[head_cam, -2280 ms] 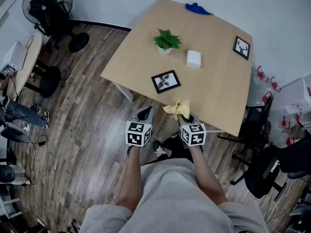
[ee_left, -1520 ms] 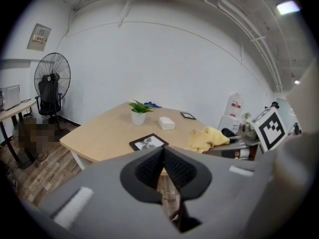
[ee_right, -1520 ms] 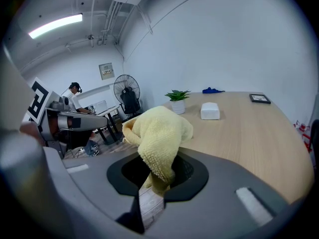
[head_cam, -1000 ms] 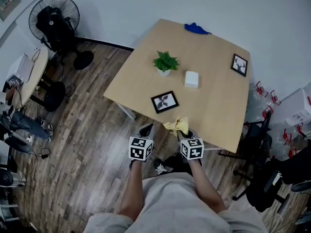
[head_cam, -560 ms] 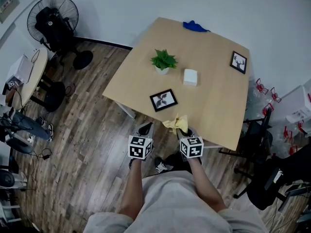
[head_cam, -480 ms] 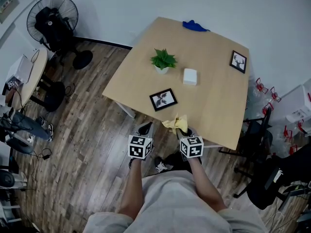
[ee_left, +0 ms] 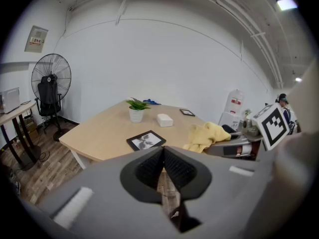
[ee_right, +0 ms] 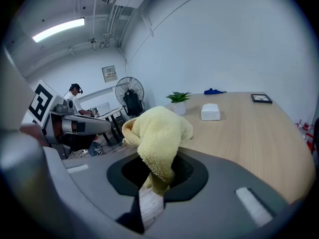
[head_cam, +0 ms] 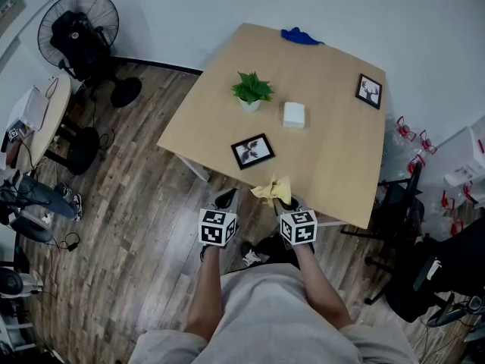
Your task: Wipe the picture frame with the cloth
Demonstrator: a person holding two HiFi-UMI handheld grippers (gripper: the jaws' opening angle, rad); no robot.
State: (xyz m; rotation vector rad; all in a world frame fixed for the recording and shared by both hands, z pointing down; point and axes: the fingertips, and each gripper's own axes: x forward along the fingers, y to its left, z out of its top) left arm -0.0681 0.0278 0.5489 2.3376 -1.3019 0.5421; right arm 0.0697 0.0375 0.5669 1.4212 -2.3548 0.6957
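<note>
A black picture frame lies flat near the front edge of the wooden table. My right gripper is shut on a yellow cloth, held at the table's near edge, short of the frame. The cloth also shows in the left gripper view. My left gripper is shut with nothing in it, hanging over the floor just off the table edge. A second black frame lies at the far right of the table.
A potted plant and a white box stand mid-table, a blue cloth at the far edge. A fan and a side table stand left. Black chairs crowd the right.
The head view has shifted slightly, so the table sits a little further left and up in the picture. Both grippers keep their places at the near edge, cloth still held.
</note>
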